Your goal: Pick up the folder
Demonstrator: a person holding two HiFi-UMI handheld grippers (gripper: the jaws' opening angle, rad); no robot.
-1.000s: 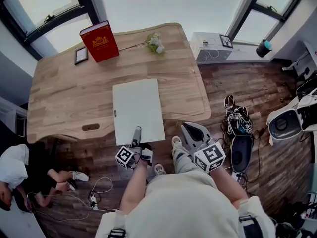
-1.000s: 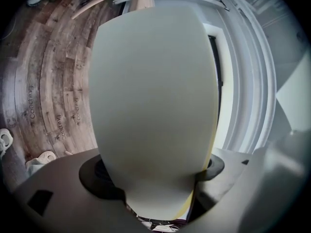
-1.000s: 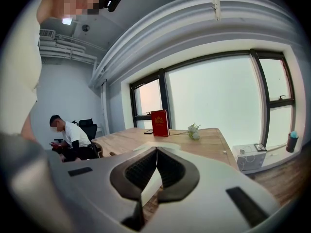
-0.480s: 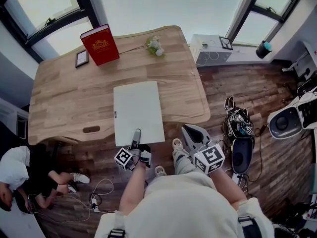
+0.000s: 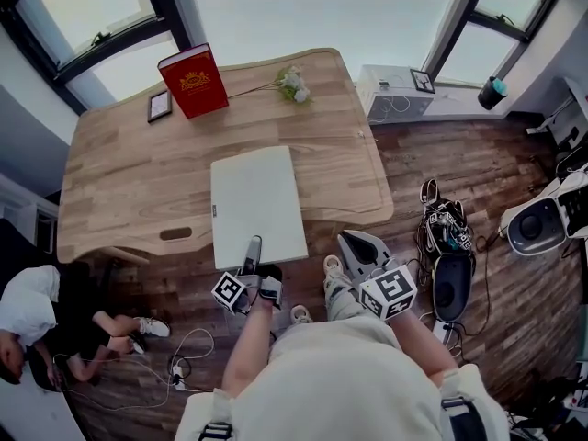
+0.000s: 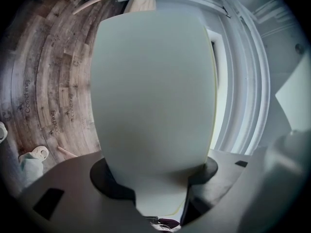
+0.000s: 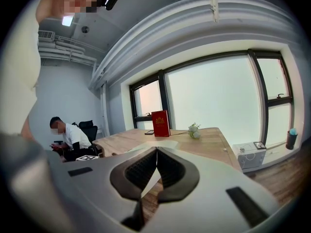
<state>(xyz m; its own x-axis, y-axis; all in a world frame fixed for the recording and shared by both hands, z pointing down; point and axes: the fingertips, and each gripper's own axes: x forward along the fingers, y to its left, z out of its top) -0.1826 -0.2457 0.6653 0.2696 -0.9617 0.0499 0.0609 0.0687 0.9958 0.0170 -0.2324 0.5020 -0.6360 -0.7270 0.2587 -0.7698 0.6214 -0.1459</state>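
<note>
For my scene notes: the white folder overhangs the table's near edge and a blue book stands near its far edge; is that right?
Not quite: the book is red, not blue, as the head view shows. The white folder does overhang the table's near edge.

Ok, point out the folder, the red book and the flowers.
folder (image 5: 257,202), head view, middle of its pale cover
red book (image 5: 194,82), head view, front cover centre
flowers (image 5: 294,84), head view, the white blooms

An office: a wooden bench (image 5: 138,173) under large windows (image 5: 83,12), an office chair (image 7: 90,126), cables (image 5: 173,372) on plank floor (image 5: 496,145).
</note>
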